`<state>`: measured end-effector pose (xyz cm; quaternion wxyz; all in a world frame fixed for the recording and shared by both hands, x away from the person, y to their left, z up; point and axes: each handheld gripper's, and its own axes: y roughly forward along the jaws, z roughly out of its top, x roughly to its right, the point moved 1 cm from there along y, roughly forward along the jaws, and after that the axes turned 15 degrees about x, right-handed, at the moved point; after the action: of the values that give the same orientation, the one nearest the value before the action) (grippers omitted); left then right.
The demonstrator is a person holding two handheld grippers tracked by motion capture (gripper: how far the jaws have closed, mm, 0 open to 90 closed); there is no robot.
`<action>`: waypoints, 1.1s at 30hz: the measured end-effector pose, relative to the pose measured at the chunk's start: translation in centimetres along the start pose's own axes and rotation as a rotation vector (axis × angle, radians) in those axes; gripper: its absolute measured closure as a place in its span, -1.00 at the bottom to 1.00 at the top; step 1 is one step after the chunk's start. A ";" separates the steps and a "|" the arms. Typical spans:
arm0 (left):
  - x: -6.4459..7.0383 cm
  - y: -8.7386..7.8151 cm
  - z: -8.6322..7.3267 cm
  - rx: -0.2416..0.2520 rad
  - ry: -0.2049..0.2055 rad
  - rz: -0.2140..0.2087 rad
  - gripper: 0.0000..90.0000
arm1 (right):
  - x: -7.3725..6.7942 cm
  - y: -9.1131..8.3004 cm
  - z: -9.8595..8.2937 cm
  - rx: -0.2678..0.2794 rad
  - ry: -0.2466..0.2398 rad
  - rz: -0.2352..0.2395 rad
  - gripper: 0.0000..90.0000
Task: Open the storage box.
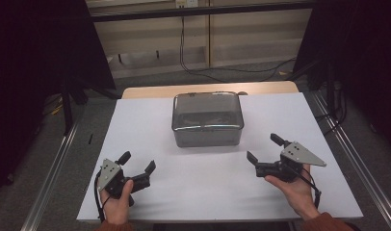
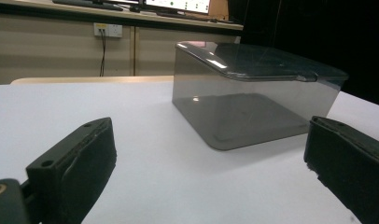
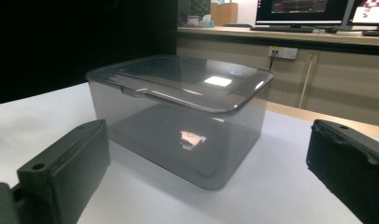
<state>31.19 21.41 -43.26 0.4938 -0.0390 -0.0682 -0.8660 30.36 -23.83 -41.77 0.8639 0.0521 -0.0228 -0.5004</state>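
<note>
On the table [image 1: 150,120], both the left gripper [image 1: 137,161] and right gripper [image 1: 264,148] gape wide (holding nothing), near the lidded box [image 1: 207,119].

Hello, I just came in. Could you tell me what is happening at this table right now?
A person sits at a white table and holds a black two-jaw gripper in each hand. The left gripper and the right gripper both rest near the front edge with jaws open and hold nothing. Between them, farther back, stands a smoky grey transparent plastic box with its lid closed. Neither gripper touches the box; both point towards it, so work on it has not yet begun.
</note>
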 end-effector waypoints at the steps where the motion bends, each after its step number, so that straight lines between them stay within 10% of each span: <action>1: 0.0 0.0 0.0 0.002 -0.005 0.000 -0.95 | -0.2 0.2 0.0 0.000 0.002 0.004 -1.00; 22: -0.1 0.1 -0.1 -0.011 0.012 -0.002 -0.95 | -2.6 4.8 -0.7 -0.035 -0.017 0.105 -0.92; 33: -0.2 0.0 -0.1 -0.013 0.017 0.002 -0.95 | -3.6 6.4 -0.7 -0.047 -0.128 0.127 -0.89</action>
<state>31.32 21.53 -43.34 0.4948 -0.0352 -0.0584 -0.8663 34.18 -17.53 -41.66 0.8916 -0.0017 -0.0693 -0.4475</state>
